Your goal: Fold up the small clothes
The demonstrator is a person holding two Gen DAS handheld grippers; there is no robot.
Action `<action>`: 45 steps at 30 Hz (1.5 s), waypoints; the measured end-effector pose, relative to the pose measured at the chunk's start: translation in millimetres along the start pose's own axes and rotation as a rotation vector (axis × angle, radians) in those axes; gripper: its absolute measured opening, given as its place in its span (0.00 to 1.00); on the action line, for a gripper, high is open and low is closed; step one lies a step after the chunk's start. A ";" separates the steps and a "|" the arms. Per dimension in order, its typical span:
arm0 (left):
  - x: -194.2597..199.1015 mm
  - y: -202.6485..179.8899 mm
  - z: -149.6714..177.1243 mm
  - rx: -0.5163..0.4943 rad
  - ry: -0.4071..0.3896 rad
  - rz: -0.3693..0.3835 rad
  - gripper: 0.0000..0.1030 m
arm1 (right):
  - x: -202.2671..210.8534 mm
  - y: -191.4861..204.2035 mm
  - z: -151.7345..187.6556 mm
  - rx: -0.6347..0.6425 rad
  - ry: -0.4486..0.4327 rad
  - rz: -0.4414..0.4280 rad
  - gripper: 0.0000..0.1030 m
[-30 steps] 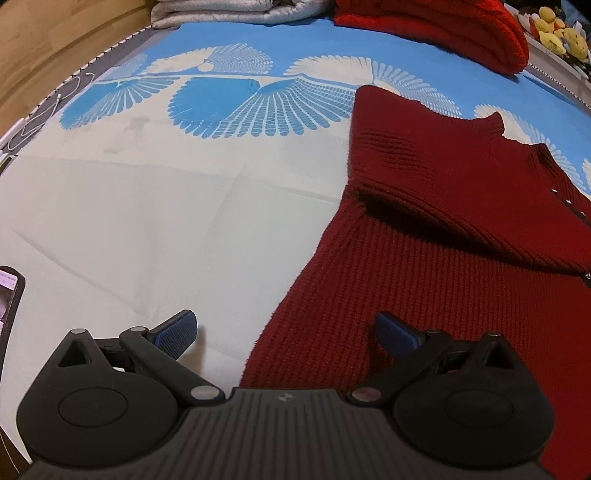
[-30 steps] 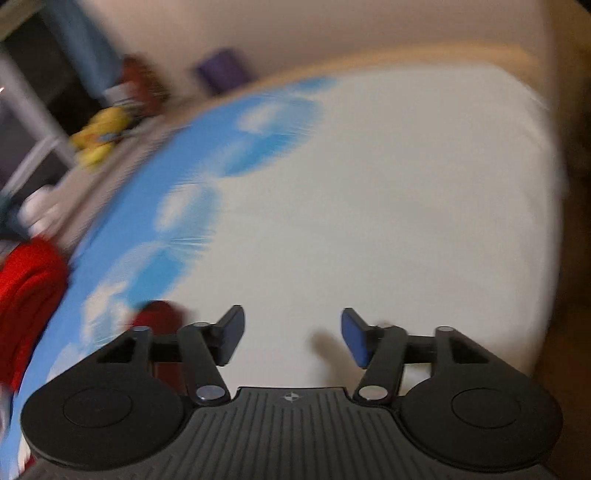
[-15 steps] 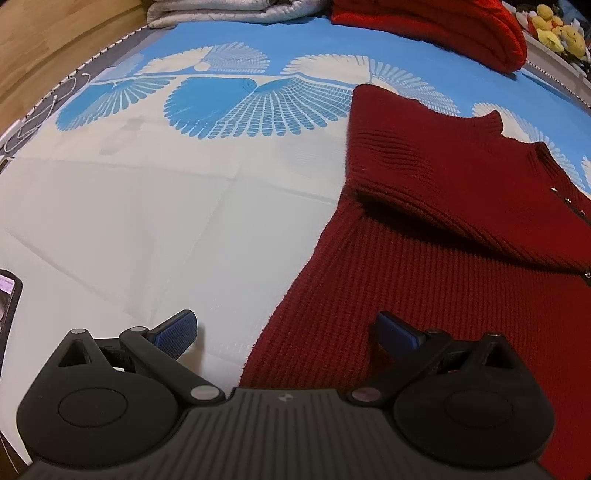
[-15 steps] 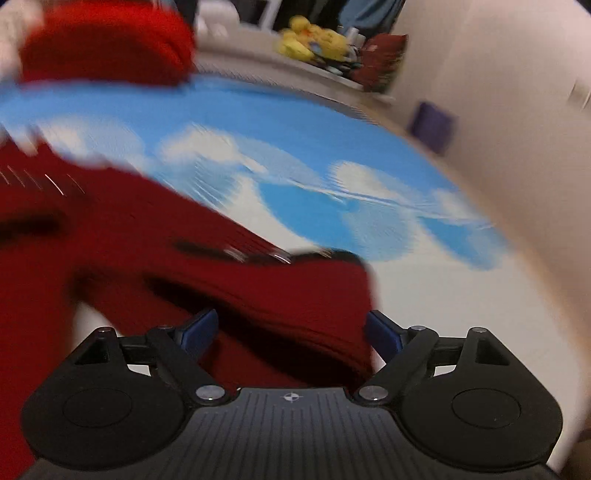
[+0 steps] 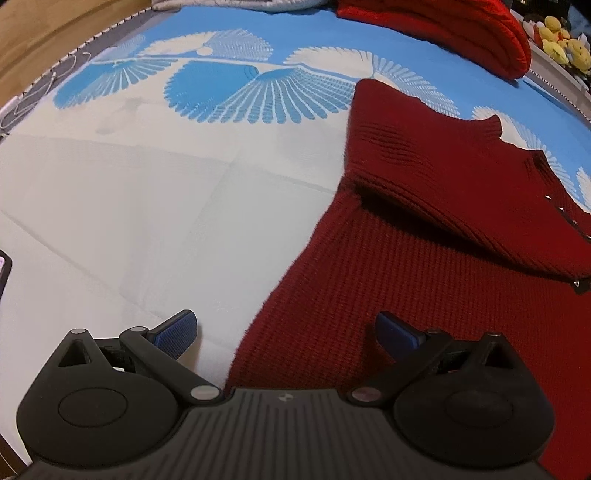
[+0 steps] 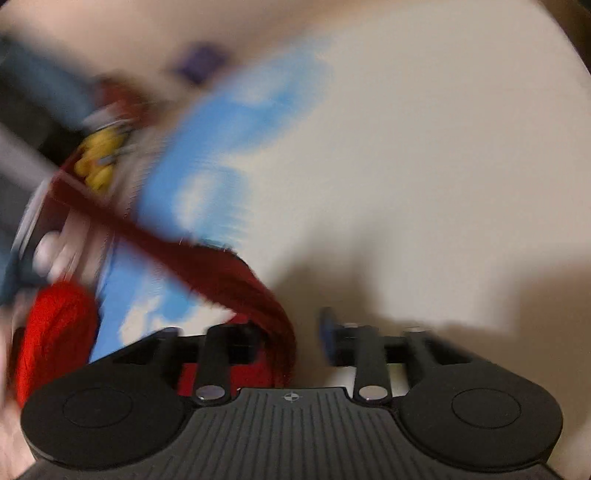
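Note:
A dark red knit sweater [image 5: 424, 258] lies flat on the blue and white bedsheet [image 5: 129, 203], with one sleeve [image 5: 424, 155] folded across its chest. My left gripper [image 5: 286, 328] hangs open just above the sweater's left edge, one pad over the sheet and one over the knit. The right wrist view is blurred by motion. There, a stretched strip of the sweater [image 6: 240, 280] runs in between the closing jaws of my right gripper [image 6: 295, 332]. It hides the left pad, and a gap shows between it and the right pad.
A bright red knit garment [image 5: 443, 26] and folded grey cloth [image 5: 236, 3] lie at the far edge of the bed. Yellow plush toys [image 5: 561, 40] sit beyond the far right corner. A phone [image 5: 3, 271] pokes in at the left edge.
The left view is nearly the same. The right view has swung and rolled from facing across the sweater. Its jaws are narrower, with sweater fabric now between them.

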State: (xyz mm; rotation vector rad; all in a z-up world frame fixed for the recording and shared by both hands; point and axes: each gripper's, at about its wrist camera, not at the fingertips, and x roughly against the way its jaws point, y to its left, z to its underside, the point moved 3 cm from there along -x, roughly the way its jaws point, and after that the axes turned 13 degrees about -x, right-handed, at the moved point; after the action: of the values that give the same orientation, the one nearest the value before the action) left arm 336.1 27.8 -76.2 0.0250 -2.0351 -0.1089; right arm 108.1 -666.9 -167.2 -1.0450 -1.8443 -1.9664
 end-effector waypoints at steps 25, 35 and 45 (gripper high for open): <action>16.1 10.0 -1.3 0.014 -0.045 -0.003 1.00 | 23.0 174.2 104.7 0.719 -0.305 0.022 0.11; 25.9 21.6 -3.7 0.038 -0.071 -0.001 1.00 | 48.6 233.1 417.6 1.275 0.005 -0.367 0.13; 34.8 48.3 0.3 0.112 -0.067 0.033 1.00 | 33.3 159.6 418.8 1.313 0.285 -0.199 0.48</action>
State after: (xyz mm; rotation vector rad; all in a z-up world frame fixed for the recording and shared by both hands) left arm 321.7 73.7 -41.1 0.0581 -2.1061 0.0253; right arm 320.3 -289.0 -48.1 -0.1460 -2.3957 -0.5208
